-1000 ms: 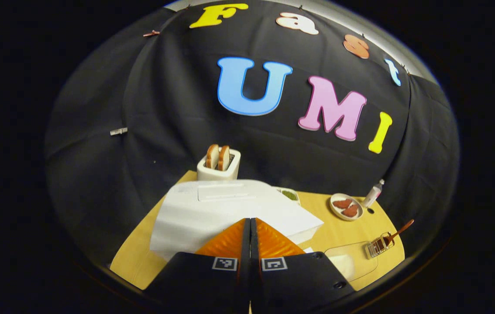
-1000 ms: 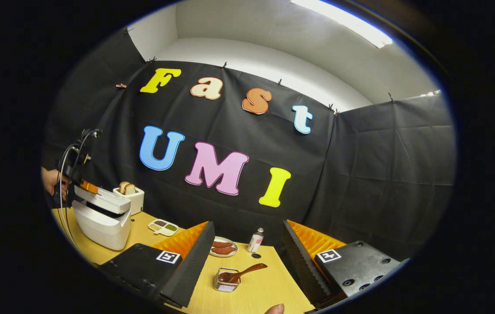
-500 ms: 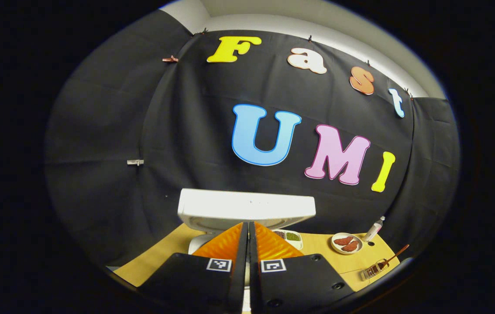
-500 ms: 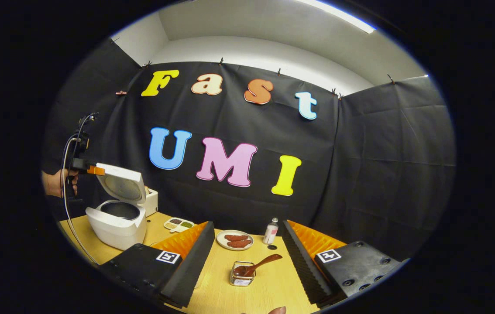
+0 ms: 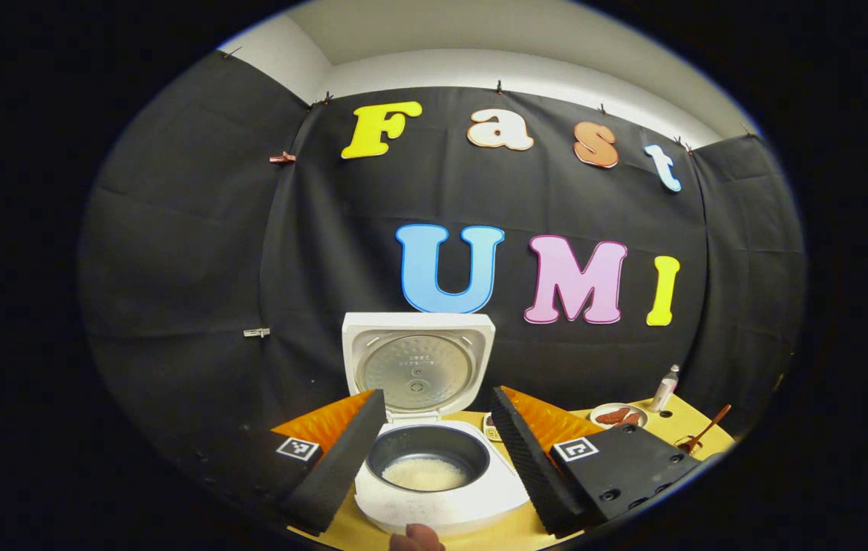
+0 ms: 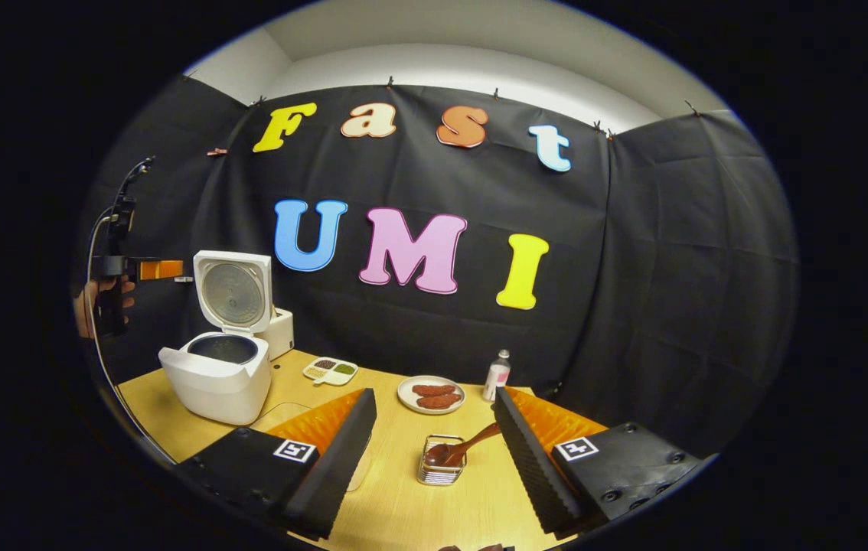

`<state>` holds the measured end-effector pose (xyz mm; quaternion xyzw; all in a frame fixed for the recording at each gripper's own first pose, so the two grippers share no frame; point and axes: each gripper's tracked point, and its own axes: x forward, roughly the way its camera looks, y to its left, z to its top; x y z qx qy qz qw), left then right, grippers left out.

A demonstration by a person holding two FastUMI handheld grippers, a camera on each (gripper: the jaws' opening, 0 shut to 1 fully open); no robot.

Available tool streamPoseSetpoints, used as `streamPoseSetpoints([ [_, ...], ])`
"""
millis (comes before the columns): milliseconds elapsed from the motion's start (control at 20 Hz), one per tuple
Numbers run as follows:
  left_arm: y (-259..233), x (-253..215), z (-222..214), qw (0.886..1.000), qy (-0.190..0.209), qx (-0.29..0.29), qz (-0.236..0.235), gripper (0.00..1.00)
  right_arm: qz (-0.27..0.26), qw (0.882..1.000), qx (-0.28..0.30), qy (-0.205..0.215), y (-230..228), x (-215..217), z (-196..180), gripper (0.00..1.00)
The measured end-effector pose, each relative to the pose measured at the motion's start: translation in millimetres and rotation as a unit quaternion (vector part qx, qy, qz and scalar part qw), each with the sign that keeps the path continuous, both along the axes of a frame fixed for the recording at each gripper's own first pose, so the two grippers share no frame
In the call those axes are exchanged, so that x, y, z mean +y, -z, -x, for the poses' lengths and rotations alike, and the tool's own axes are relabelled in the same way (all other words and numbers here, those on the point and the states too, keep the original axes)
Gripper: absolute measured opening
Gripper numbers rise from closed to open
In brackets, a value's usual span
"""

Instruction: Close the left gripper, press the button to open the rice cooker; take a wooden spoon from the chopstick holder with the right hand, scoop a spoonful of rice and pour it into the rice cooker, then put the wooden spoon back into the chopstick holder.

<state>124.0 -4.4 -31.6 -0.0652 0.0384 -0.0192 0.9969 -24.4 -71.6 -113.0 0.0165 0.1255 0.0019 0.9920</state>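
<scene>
The rice cooker (image 5: 434,490) stands on the desk (image 6: 174,413) with its lid (image 5: 419,367) swung upright, inner side facing the left gripper view; white rice lies at the bottom of the dark pot (image 5: 425,473). The left tool (image 5: 438,451) hangs above and in front of the cooker, its 2 fingers spread wide with nothing between them. In the right gripper view the same tool (image 6: 158,269) is seen far off at the left, level with the raised lid and just beside it, held by a hand (image 6: 93,306).

The right tool (image 6: 434,451) is also wide apart and grips nothing. Between its fingers, farther off on the desk, sits the chopstick holder (image 6: 438,468), a small wire basket, with the wooden spoon (image 6: 468,448) in it, bowl down and handle leaning up to the right.

Behind stand a plate (image 6: 431,394) with reddish pieces, a small bottle (image 6: 497,375) and a divided dish (image 6: 331,371) near the cooker
</scene>
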Motion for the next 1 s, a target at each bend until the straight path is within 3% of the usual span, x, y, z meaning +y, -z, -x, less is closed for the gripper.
streamPoseSetpoints([
  [350, 7, -78, 72, 0.997, 0.05, 0.024, 0.045, 0.95, -0.064, 0.995, 0.076, 0.002, 96, -34, -31, 0.98],
  [600, -2, -96, 99, 0.999, 0.037, 0.004, -0.013, 0.95, -0.117, 0.986, 0.117, 0.02, 154, -57, -59, 0.98],
  [800, -4, -112, 110, 0.999, 0.031, 0.002, -0.022, 0.95, -0.143, 0.98, 0.139, 0.02, 190, -61, -79, 0.91],
  [950, 2, -122, 116, 0.999, 0.034, 0.02, -0.034, 0.95, -0.147, 0.976, 0.157, 0.024, 214, -62, -92, 0.79],
  [1000, 2, -124, 118, 0.998, 0.035, 0.022, -0.037, 0.95, -0.151, 0.975, 0.16, 0.025, 220, -62, -96, 0.79],
])
